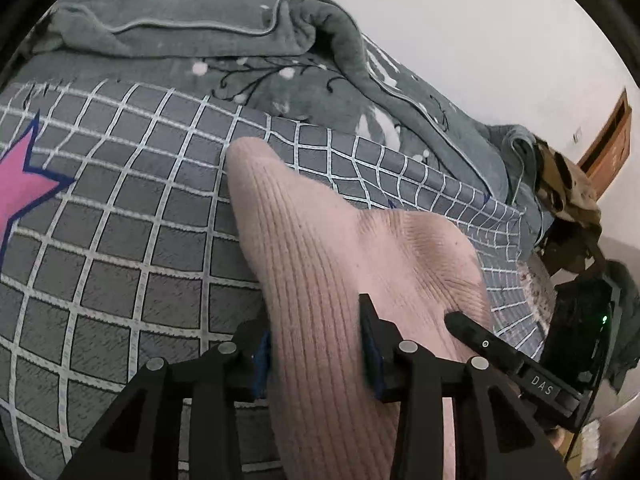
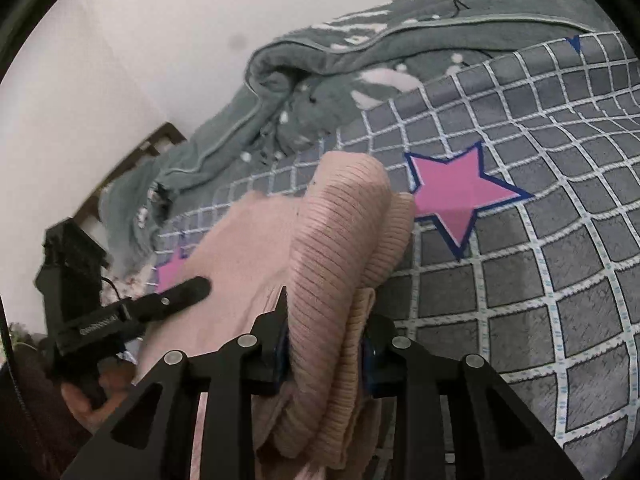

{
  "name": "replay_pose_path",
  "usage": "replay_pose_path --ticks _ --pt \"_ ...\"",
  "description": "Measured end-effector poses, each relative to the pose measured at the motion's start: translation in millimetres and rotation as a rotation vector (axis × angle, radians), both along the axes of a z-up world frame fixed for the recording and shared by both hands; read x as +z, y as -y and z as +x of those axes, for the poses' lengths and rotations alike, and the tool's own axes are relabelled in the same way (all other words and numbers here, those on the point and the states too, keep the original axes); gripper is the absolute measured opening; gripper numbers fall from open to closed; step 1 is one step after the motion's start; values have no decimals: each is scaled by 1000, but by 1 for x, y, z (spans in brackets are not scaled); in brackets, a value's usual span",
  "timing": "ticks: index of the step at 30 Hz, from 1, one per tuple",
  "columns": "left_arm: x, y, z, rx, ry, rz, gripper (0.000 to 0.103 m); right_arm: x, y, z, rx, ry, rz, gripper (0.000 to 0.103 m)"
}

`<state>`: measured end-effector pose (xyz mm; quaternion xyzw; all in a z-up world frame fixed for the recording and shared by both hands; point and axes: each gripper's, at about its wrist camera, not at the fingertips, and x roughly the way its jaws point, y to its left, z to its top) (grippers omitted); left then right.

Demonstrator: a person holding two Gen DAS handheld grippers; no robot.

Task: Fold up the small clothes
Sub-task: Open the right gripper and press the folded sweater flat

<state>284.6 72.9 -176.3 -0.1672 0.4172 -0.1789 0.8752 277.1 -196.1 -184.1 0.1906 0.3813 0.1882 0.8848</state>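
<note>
A pink ribbed knit garment (image 1: 320,248) lies on a grey checked bedsheet (image 1: 120,240). My left gripper (image 1: 316,340) is shut on one bunched edge of it, the cloth filling the gap between the fingers. My right gripper (image 2: 324,344) is shut on another thick folded bunch of the same pink garment (image 2: 340,232). The right gripper also shows in the left wrist view (image 1: 472,326), resting on the cloth just to the right. The left gripper shows in the right wrist view (image 2: 192,290), at the left on the cloth.
A rumpled grey-green blanket (image 1: 224,28) lies along the far side of the bed by a white wall. Pink stars are printed on the sheet (image 2: 460,192). A brown wooden frame (image 1: 608,144) and a pile of dark things stand beyond the bed's end.
</note>
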Motion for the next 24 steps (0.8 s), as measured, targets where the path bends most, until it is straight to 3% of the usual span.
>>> replay_pose_path --ticks 5,8,14,18,20,24 --pt "4 8 -2 13 34 89 49 15 1 -11 -34 85 -131 41" --pt "6 2 -3 41 47 108 54 25 1 -18 -48 158 -151 43" --pt "7 -5 -9 77 62 132 62 14 -11 -15 -47 131 -230 45" --pt "8 -8 -22 92 100 151 67 15 -15 -20 -51 157 -262 28" --pt "9 -11 -28 91 118 158 68 16 -19 -24 -48 183 -285 12" --pt "12 -19 -35 106 136 153 69 24 -21 -33 -43 235 -293 10"
